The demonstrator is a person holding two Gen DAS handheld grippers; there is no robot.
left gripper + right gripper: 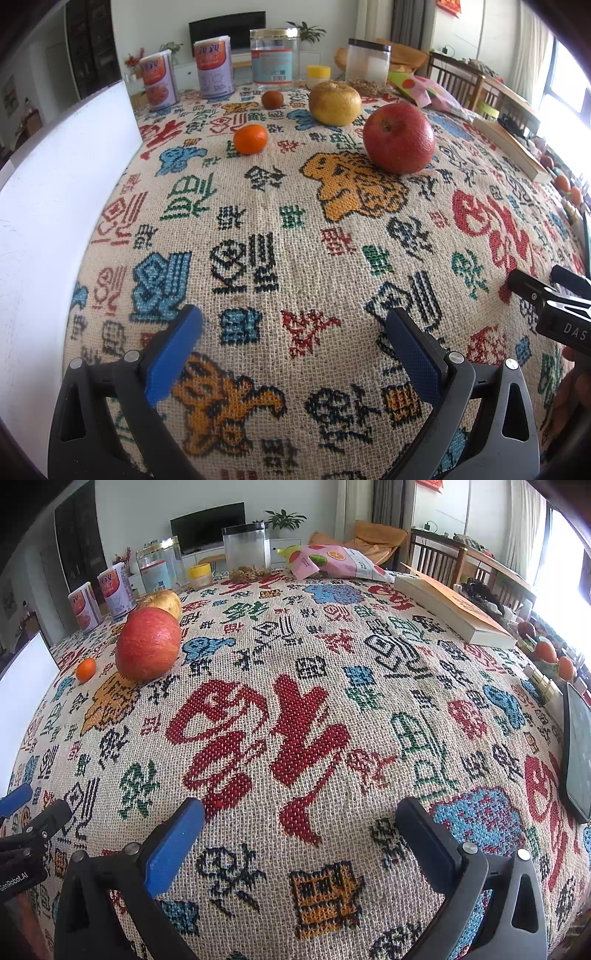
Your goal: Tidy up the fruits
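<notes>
Lying toward tabletop's far-left corner, apple [399, 138] sits ahead-right of left gripper [293, 334], ahead-left of right gripper [301, 825]; both wide, empty; left nearer, approx.

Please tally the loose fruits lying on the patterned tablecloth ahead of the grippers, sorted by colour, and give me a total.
Red: 1, the large round red apple.
Yellow: 1, the big dimpled yellow citrus fruit.
Orange: 1, the small round orange mandarin.
Dark reddish-brown: 1, the small round dark fruit near the jars.
Total: 4
</notes>
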